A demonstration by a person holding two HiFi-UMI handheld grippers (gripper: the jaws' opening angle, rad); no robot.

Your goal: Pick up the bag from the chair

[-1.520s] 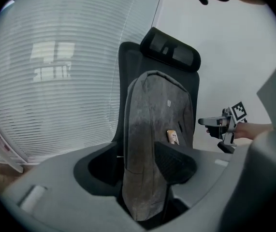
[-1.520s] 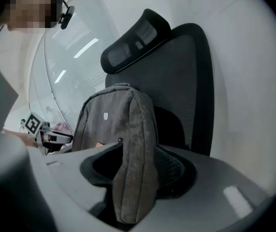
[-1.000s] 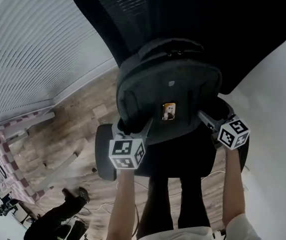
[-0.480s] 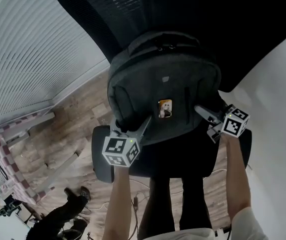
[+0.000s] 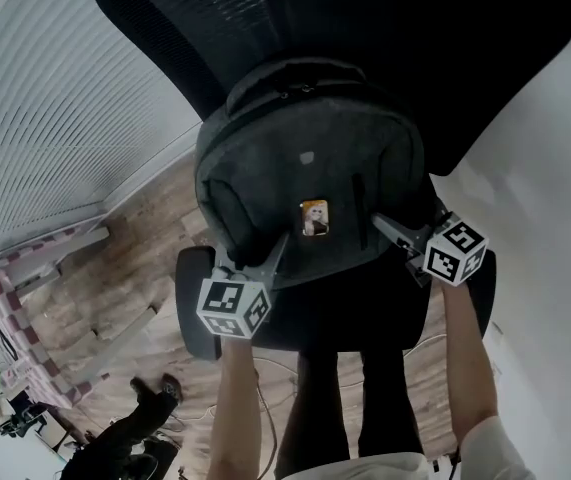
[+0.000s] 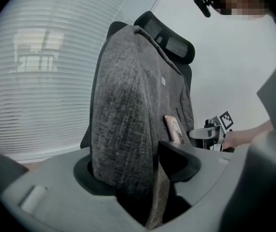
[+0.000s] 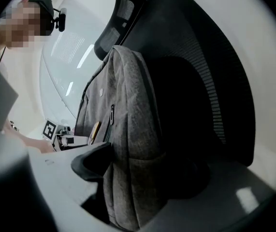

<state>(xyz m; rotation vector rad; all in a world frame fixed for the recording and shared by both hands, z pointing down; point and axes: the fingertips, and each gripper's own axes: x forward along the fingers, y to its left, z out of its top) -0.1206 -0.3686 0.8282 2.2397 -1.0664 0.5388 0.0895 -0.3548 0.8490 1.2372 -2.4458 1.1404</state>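
both grippers, left [image 5: 248, 264] and right [image 5: 402, 236], clamp the bag's [image 5: 310, 183] lower sides, balancing it for lifting off the chair [image 5: 365, 308].

- This looks like an office.
- A black mesh chair [image 5: 235, 18] with a headrest [image 6: 174, 42] is the desk-work kind.
- Horizontal blinds [image 5: 35, 118] cover a wide window beside the chair.
- The floor [image 5: 145, 258] is wood-pattern, and the wall [image 5: 555, 168] is plain white.
- A grey bag [image 5: 310, 158] stands on the chair's seat, against its back.
- Clutter [image 5: 10, 408] far across the floor is too small to tell.
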